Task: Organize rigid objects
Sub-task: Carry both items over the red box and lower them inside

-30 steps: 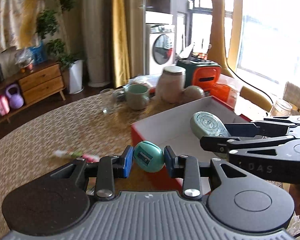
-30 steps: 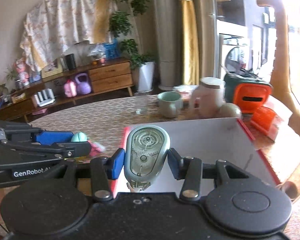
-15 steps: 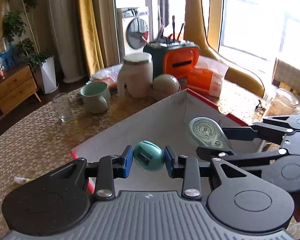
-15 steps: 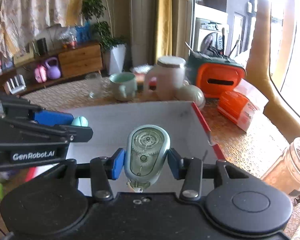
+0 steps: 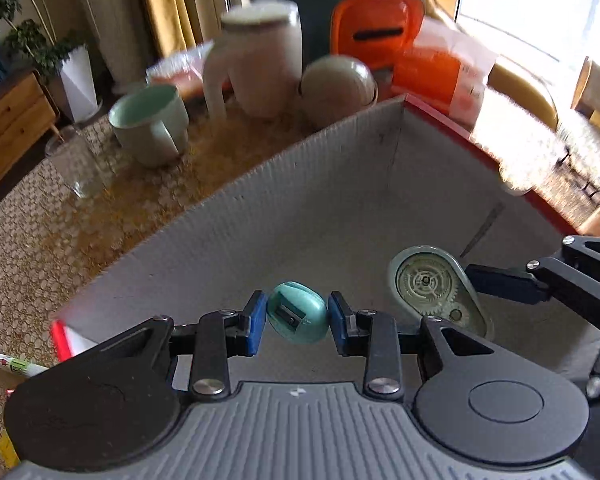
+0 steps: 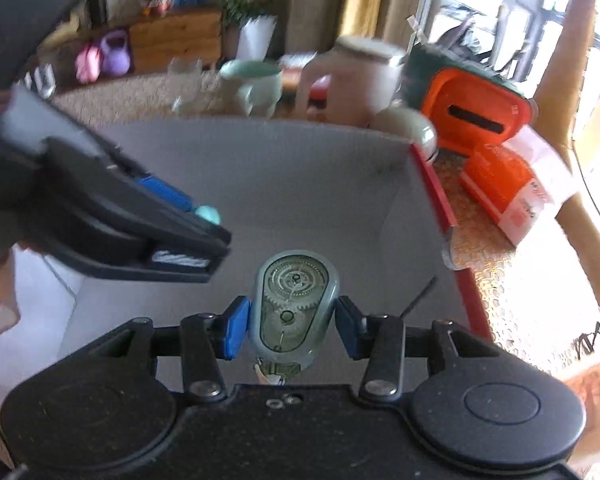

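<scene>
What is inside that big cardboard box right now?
Inside the box I see bare grey floor, with both grippers held above it: the left gripper clamps a teal sharpener, the right gripper a correction tape. The tools hide the near floor.

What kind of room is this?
Probably a home living or dining area: a table with a green mug, a wooden dresser, and a potted plant by curtains.

Mug (image 5: pixel 150 128) and jug (image 5: pixel 260 72) behind box (image 5: pixel 260 216); pen (image 5: pixel 14 364) left.
</scene>
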Action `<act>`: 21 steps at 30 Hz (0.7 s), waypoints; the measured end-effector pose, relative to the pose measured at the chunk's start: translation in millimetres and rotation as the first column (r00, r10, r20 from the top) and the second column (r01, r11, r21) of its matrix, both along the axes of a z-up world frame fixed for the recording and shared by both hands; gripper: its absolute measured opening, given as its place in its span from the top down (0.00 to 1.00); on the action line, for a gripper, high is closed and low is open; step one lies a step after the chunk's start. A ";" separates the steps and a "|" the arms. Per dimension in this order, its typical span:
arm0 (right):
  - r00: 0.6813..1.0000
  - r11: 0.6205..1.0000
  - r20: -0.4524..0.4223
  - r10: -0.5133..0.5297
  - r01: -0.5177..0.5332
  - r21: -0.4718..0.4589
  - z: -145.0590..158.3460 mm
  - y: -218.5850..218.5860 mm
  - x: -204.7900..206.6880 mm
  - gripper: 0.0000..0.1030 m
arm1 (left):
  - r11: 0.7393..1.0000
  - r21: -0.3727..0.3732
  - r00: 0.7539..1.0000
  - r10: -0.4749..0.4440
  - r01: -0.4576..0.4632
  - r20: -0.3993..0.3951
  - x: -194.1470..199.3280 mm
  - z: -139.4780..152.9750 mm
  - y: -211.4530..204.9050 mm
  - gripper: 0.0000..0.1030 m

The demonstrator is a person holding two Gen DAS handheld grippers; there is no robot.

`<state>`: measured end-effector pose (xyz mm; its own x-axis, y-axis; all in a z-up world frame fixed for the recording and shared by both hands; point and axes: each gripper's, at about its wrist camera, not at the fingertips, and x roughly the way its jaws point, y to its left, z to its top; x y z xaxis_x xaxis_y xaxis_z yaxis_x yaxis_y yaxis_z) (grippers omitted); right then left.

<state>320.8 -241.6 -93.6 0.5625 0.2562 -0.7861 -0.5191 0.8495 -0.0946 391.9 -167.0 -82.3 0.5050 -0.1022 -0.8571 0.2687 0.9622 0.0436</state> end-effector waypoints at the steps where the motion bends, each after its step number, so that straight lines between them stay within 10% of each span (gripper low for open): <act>1: 1.000 1.000 -0.003 0.002 -0.002 -0.008 -1.8 1.4 -0.2 0.56 | 1.000 0.005 1.000 0.000 0.000 -0.016 4.3 -4.2 -1.8 0.68; 21: 0.994 0.998 -0.107 -0.002 -0.004 -0.057 -6.8 6.2 4.1 0.48 | 0.999 0.044 0.986 0.019 -0.012 -0.163 22.6 -33.3 -11.7 0.67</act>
<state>324.9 -235.4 -100.5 0.4743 0.2099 -0.8550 -0.5294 0.8440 -0.0865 414.6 -178.6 -115.6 0.3591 -0.0570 -0.9316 0.2604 0.9646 0.0413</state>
